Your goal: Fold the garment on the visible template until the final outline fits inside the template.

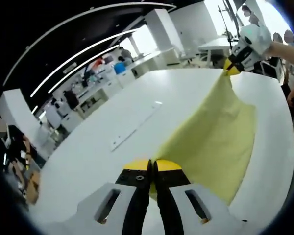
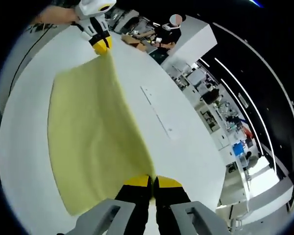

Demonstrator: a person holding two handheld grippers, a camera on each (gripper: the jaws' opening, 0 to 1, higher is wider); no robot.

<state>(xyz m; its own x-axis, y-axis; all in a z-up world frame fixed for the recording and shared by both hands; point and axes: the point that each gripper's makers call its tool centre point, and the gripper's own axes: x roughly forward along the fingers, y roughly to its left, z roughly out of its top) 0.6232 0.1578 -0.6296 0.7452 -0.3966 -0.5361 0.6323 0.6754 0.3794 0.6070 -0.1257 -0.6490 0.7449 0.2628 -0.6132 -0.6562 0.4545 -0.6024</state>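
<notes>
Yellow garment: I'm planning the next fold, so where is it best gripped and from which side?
Probably at its corners along the raised edge. The yellow garment is stretched between the left gripper and the right gripper, each shut on a corner, the rest lying on the white table. Approach from outside the cloth, jaws pointing inward along that edge.

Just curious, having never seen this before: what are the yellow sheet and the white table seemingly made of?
The yellow garment looks like soft, matte woven cloth: it sags and ripples between the two grippers, left gripper and right gripper, whose jaws pinch its edge. The white table looks like hard, smooth laminate or painted board with a faint sheen, though that is uncertain.
</notes>
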